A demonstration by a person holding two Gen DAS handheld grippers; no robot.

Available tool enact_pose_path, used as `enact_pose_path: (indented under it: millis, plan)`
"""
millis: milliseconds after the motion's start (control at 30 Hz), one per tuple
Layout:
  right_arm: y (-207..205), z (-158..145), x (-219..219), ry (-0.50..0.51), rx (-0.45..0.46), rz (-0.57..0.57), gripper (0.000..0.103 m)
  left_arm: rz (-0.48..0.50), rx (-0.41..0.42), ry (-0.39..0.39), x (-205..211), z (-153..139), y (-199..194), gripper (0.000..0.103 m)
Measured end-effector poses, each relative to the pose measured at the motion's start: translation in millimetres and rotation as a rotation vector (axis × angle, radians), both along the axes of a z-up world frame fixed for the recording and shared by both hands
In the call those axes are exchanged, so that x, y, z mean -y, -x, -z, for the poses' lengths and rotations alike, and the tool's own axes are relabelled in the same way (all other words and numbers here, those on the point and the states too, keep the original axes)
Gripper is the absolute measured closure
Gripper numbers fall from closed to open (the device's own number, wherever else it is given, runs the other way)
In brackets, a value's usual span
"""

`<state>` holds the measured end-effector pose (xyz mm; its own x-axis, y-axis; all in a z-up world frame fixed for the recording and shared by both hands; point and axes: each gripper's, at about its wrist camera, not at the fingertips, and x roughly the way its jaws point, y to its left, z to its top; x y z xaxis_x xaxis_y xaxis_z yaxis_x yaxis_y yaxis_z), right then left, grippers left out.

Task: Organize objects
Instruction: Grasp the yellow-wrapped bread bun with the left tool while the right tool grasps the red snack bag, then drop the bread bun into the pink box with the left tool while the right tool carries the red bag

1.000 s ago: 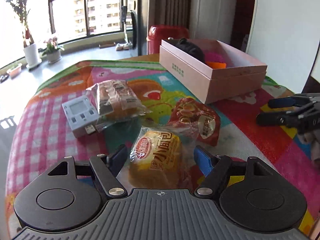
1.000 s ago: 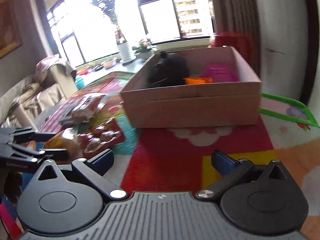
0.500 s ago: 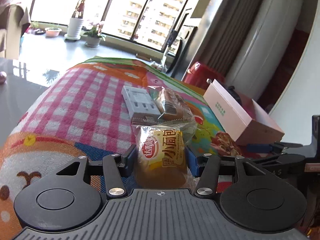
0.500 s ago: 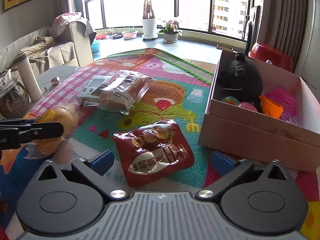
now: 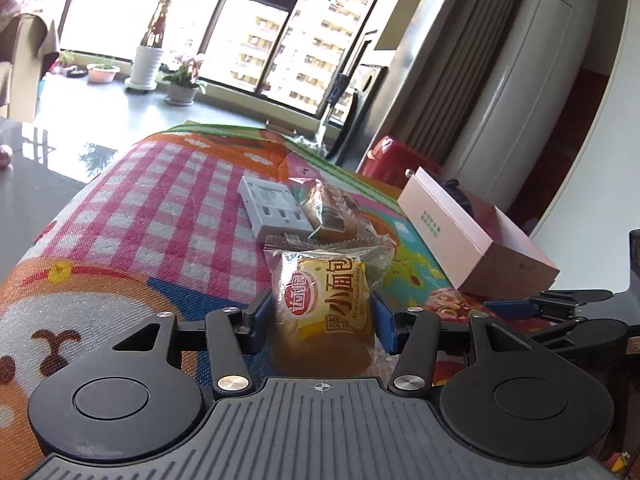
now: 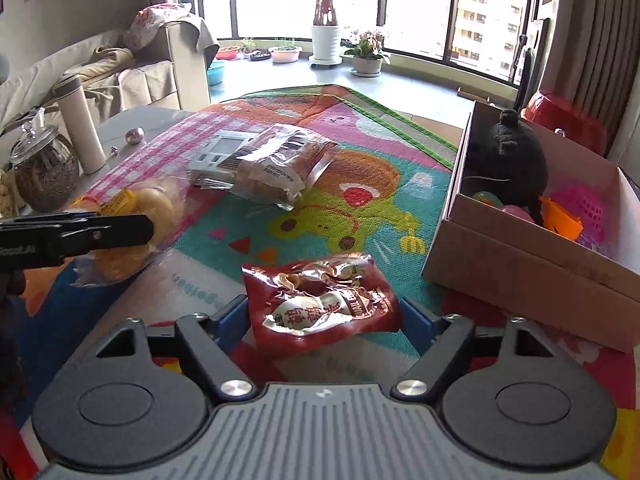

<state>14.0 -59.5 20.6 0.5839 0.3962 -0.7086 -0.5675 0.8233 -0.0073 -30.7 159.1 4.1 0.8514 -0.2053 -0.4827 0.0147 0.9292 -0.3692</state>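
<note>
My left gripper (image 5: 322,314) is shut on a yellow bread packet (image 5: 324,300), its blue pads pressing both sides. The right wrist view shows that packet (image 6: 156,208) held at the left, just above the mat. A red quail-egg packet (image 6: 320,304) lies flat on the mat between the jaws of my right gripper (image 6: 322,322). Those jaws are closing and stand at the packet's edges without squeezing it. An open pink box (image 6: 520,272) at the right holds a black plush (image 6: 508,156) and pink and orange toys.
A clear-wrapped bread (image 6: 276,164) leans on a white device (image 6: 218,152) mid-mat. A glass jar (image 6: 44,168) and a white flask (image 6: 80,128) stand on the grey table at the left. A red bin (image 6: 568,124) sits behind the box.
My left gripper closed on the yellow bread packet and rolled. My right gripper swung left from the box to the red packet, and its jaws narrowed around it.
</note>
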Motion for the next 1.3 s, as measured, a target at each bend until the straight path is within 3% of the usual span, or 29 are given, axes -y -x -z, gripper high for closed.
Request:
enact_pose_path:
  millis: [300,467,600,700,767,833,900,967,1033,1167,1300]
  plan:
    - [75.1,-40.7,68.5,-0.029,0.131,0.062,0.023,0.144,-0.03,-0.03,46.2,-8.2,21.0,0.047]
    - [93.4,-56.2,98.9,-0.04,0.204,0.114,0.023,0.232,0.036,-0.062,82.8,-42.4,14.8,0.047]
    - [97.0,-63.9,118.4,-0.089,0.237,0.146,0.023,0.241,0.119,-0.115,110.1,-83.9,-11.5,0.046]
    - [96.3,-66.3,128.7,-0.113,0.251,0.169,0.023,0.232,0.227,-0.156,136.5,-118.3,-46.0,0.046]
    - [95.1,-67.0,133.6,-0.116,0.263,0.185,0.023,0.248,0.277,-0.151,152.0,-133.3,-72.5,0.046]
    - [95.2,-67.1,138.5,-0.11,0.273,0.202,0.023,0.266,0.286,-0.097,162.4,-139.9,-103.1,0.046]
    - [93.8,-66.8,145.0,-0.115,0.272,0.221,0.023,0.278,0.244,-0.1,175.3,-131.8,-135.2,0.045]
    - [90.7,-65.3,151.3,-0.124,0.263,0.243,0.023,0.286,0.145,-0.147,189.8,-110.6,-165.5,0.047]
    - [89.4,-63.8,156.9,-0.12,0.257,0.266,0.023,0.272,0.105,-0.115,190.1,-92.9,-179.5,0.047]
    - [83.9,-62.6,164.3,-0.128,0.245,0.293,0.023,0.21,0.151,0.01,163.4,-83.8,-166.0,0.047]
    - [73.2,-70.7,168.5,-0.155,0.251,0.31,0.023,0.217,0.161,0.007,128.6,-72.2,-122.3,0.047]
